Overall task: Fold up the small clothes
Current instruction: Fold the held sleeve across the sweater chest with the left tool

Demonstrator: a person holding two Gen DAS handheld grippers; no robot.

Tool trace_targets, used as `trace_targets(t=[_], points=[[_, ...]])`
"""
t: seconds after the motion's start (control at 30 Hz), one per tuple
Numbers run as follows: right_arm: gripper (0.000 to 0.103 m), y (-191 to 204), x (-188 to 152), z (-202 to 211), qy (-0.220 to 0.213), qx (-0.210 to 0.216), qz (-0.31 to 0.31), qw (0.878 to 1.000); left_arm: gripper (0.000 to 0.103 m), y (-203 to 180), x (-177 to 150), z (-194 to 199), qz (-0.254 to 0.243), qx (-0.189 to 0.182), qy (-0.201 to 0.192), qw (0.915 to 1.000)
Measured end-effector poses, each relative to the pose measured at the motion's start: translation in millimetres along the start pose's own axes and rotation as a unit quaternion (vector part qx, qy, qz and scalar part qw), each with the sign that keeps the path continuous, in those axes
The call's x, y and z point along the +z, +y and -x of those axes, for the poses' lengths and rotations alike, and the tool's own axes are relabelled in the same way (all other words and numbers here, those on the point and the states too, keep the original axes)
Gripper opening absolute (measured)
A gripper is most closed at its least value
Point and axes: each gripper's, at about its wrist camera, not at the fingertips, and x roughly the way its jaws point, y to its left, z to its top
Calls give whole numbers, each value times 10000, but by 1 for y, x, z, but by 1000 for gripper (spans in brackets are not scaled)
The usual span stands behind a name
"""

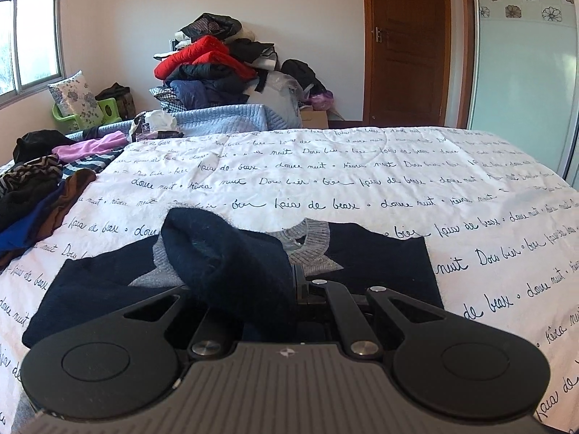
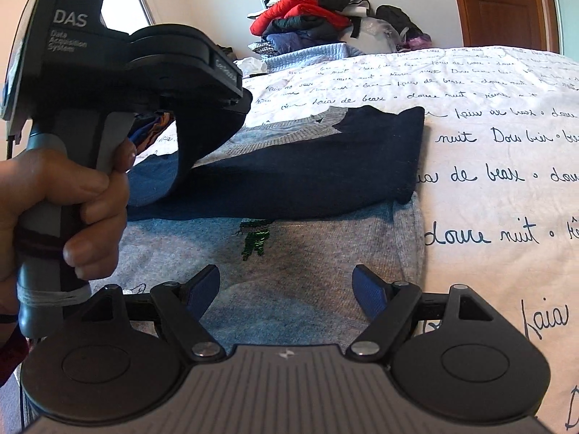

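A small navy and grey sweater point(image 1: 380, 264) lies flat on the white bedspread point(image 1: 362, 181), grey collar point(image 1: 311, 242) toward the far side. My left gripper point(image 1: 298, 282) is shut on its navy sleeve point(image 1: 224, 253), which is lifted and draped over the sweater's chest. The right wrist view shows the sweater's grey body point(image 2: 325, 246) with a small green motif point(image 2: 257, 235) and a navy band point(image 2: 307, 166) across it. My right gripper point(image 2: 286, 289) hovers open over the grey lower part, blue pads point(image 2: 369, 293) apart, nothing between them. A hand point(image 2: 72, 199) holds the left gripper point(image 2: 144, 72) at the left.
Loose clothes point(image 1: 39, 188) are heaped on the bed's left side. A tall pile of jackets point(image 1: 213, 61) stands against the far wall behind a blue quilt point(image 1: 231, 119). A wooden door point(image 1: 409, 36) and a pale wardrobe panel point(image 1: 524, 72) are at the right.
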Motion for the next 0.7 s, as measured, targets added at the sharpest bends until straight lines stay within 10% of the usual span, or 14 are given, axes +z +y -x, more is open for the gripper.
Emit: trace_targets(t=[0.7], points=[[81, -12, -1, 7, -29, -98, -95, 9999, 8, -22, -4, -16, -123, -120, 137, 9998]])
